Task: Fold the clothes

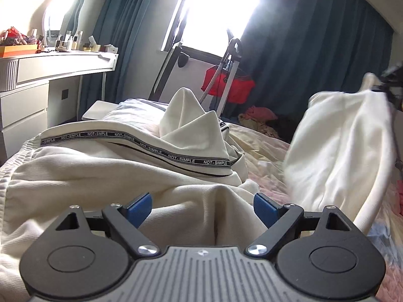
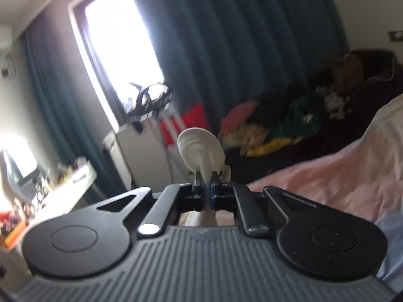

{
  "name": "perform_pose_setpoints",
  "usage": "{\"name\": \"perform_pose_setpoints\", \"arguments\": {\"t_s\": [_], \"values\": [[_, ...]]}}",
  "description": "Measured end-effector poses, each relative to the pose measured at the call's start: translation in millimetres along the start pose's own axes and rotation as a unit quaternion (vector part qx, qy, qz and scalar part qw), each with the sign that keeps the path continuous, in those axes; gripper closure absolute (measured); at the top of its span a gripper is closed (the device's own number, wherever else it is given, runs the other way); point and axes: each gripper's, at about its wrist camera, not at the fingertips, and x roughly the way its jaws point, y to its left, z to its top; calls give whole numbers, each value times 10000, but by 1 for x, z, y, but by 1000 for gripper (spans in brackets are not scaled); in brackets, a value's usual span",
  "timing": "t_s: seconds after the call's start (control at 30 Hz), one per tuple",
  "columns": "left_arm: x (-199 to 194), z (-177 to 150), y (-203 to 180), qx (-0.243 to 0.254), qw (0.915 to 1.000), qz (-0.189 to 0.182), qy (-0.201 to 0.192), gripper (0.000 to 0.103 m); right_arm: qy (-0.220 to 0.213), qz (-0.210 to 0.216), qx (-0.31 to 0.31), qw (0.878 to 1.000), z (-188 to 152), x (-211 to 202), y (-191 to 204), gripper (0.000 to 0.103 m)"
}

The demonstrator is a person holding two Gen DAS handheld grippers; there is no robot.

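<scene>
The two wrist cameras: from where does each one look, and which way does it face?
Left wrist: low over the bed, facing the window; open left gripper above the cream garment.
Right wrist: raised, tilted, facing the window; right gripper shut on a cream fold.
Shared: window, teal curtains, red bag, pink bedspread.

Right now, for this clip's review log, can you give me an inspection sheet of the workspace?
Surface: bed with pinkish quilt.
Job's things: cream garment with NOT-SIMPLE tape, rumpled; one end lifted at right.
Clutter: heap of coloured clothes beyond the bed.
Grippers: left gripper open over the garment; right gripper shut on cream cloth.
Cables: hose beside the red bag.
Surroundings: dressing table with bottles, bright window, teal curtains.
</scene>
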Motion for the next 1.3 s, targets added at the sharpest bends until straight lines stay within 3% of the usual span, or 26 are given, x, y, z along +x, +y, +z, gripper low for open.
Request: {"name": "perform_pose_setpoints", "arguments": {"t_s": [0.03,0.1,0.2,0.33,0.47,0.63,0.7,0.73,0.87,0.93,1.0,1.07,1.13,1.2,1.27,1.3], "values": [[-1,0,0,-44,10000,1,50,14,-345,-154,143,9992,7,-18,-26,96],[-5,-1,1,-84,9998,10,168,14,-599,-797,477,9939,5,-47,-81,96],[-9,-5,1,-83,9992,75,385,14,-459,-1510,1464,9765,-25,-82,-175,95],[-16,-13,3,-146,9976,197,646,14,-42,-2354,2690,9339,-93,-123,-274,95],[-28,-18,5,-234,9957,383,816,14,207,-2611,3638,8939,-134,-148,-320,96],[-50,-17,31,-1176,9849,270,1241,11,559,-2746,3305,9012,-141,-150,-319,95],[-62,-22,51,-1769,9745,379,1324,5,672,-2785,3352,8975,-146,-154,-320,95],[-64,-27,63,-2153,9655,441,1398,5,725,-2794,3422,8942,-149,-156,-320,94],[-66,-46,110,-3695,9144,619,1533,5,816,-2755,3904,8746,-160,-158,-334,93],[-63,-53,127,-4243,8922,577,1435,5,835,-2783,4155,8620,-166,-159,-341,84],[-62,-56,138,-4597,8778,553,1232,5,785,-2722,4416,8513,-173,-161,-346,74],[-62,-57,146,-4835,8681,529,995,6,717,-2445,4636,8486,-178,-160,-350,73],[-64,-58,154,-5066,8576,481,749,12,722,-2410,4468,8585,-175,-157,-348,61],[-68,-57,162,-5243,8485,472,539,29,740,-2422,4230,8700,-170,-153,-344,60],[-70,-55,172,-5353,8420,511,429,38,758,-2432,3990,8809,-165,-150,-340,62],[-71,-54,177,-5408,8387,531,375,47,766,-2437,3868,8861,-163,-149,-338,68]]}}
